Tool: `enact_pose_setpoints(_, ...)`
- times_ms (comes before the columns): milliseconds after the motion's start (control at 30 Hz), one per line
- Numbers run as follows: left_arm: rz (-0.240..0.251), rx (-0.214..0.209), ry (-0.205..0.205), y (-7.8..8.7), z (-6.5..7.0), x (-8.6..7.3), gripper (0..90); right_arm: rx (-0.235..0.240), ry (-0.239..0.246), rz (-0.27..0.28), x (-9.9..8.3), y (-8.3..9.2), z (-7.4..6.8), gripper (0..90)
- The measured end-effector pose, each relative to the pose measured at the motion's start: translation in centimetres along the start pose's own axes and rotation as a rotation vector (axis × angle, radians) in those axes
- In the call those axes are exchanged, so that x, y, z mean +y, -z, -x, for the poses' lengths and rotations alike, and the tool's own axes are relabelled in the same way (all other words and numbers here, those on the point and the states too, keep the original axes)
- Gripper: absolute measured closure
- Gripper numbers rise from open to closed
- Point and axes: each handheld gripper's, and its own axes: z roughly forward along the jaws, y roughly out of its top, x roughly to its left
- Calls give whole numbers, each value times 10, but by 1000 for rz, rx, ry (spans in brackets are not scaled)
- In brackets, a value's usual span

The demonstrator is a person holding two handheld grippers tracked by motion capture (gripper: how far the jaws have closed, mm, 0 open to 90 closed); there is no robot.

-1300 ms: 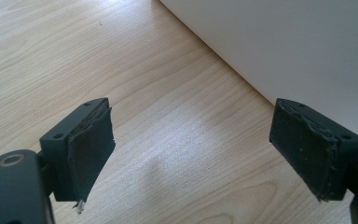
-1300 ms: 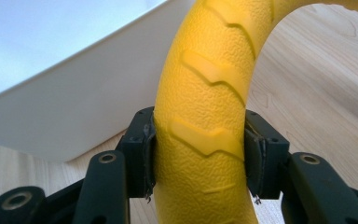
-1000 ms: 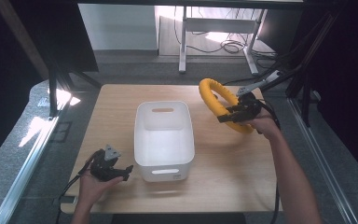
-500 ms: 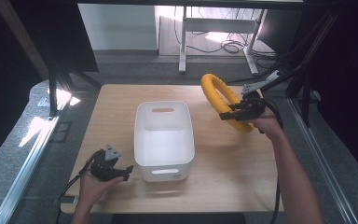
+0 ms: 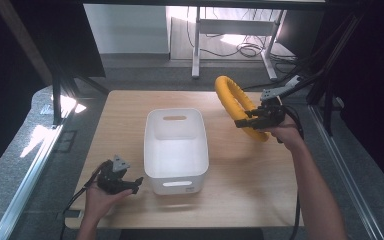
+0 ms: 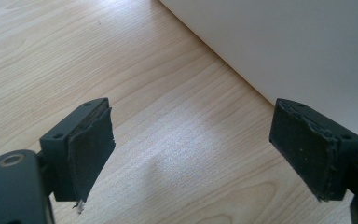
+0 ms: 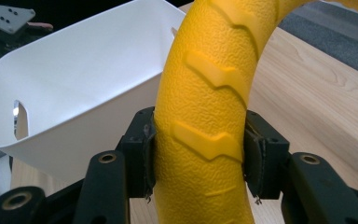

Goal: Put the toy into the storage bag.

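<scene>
Gripping a yellow ring [image 5: 236, 106], the right tongs [image 5: 241, 121] hover beside the empty white bin [image 5: 176, 150].

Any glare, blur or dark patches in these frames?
High view: sun glare on the floor at left, surroundings nearly black, table evenly lit. Left gripper view: sharp, a soft sheen on the wood. Right gripper view: yellow ring crisp, white bin bright, not washed out.
</scene>
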Motion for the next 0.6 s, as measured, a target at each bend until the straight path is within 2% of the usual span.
enact_pose_setpoints(233, -2, 0, -1, 0, 0, 0, 138, 3, 5, 49, 3, 7, -4, 517)
enact_pose_setpoints(600, -4, 1, -3, -1, 1, 0, 138, 10, 15, 69, 4, 11, -10, 517)
